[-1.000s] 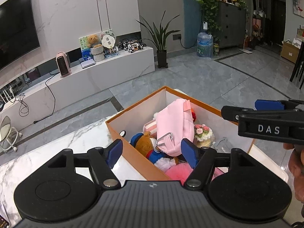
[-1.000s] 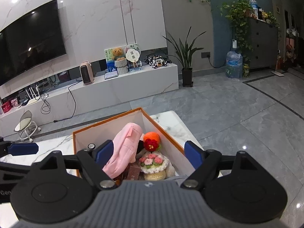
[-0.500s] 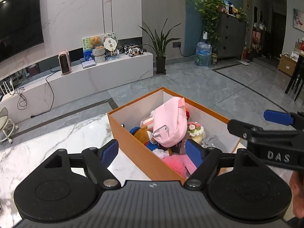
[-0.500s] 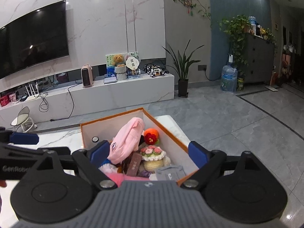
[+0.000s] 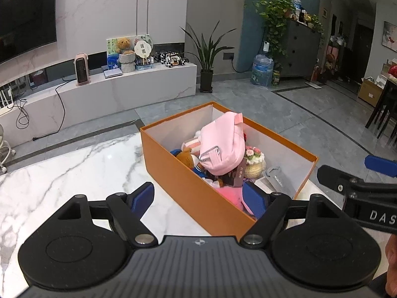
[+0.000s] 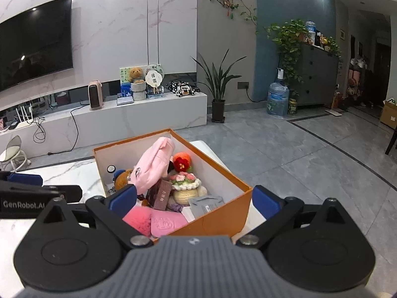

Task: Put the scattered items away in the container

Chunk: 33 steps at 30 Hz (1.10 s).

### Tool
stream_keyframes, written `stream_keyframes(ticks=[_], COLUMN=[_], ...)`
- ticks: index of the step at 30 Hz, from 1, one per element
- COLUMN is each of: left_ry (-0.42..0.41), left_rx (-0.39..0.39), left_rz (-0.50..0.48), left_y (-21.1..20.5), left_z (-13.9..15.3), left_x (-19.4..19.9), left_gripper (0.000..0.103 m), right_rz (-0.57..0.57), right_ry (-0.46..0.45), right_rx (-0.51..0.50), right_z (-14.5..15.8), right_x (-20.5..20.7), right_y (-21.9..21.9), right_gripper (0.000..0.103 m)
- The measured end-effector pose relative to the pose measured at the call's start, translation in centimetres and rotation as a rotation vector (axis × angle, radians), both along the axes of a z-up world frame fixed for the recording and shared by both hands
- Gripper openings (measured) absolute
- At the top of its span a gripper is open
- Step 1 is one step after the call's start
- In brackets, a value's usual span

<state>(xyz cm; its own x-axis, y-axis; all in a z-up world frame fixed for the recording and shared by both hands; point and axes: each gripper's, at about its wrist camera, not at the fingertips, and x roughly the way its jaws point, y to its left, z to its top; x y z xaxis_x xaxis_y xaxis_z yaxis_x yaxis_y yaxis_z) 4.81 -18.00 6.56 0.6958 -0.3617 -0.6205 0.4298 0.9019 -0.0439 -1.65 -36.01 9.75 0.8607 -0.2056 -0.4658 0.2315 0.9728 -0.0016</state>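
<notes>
Judging the tidying near done: box (image 6: 218,218) full, worktop (image 5: 74,171) bare; we hold both hand-held grippers (image 5: 201,198) (image 6: 196,202) empty, right jaws opening.

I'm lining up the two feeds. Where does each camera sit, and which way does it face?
Left wrist: behind the left tongs, angled down at the orange box; right tongs and a hand's edge show.
Right wrist: behind the opening, empty right tongs, facing the box; left tongs show.
Shared: box, pink bag, TV wall.
</notes>
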Motion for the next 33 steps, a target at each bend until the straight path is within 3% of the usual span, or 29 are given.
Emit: stream_keyframes(ticks=[33], left_ry=[0.0], left_rx=[0.052], left_rz=[0.004], left_y=[-0.6], left_z=[-0.6], left_x=[-0.9], left_gripper=[0.092], right_rz=[-0.021], right_ry=[0.039], right_rx=[-0.022], right_z=[-0.7], right_x=[0.1], right_y=[1.3], right_gripper=[0.101])
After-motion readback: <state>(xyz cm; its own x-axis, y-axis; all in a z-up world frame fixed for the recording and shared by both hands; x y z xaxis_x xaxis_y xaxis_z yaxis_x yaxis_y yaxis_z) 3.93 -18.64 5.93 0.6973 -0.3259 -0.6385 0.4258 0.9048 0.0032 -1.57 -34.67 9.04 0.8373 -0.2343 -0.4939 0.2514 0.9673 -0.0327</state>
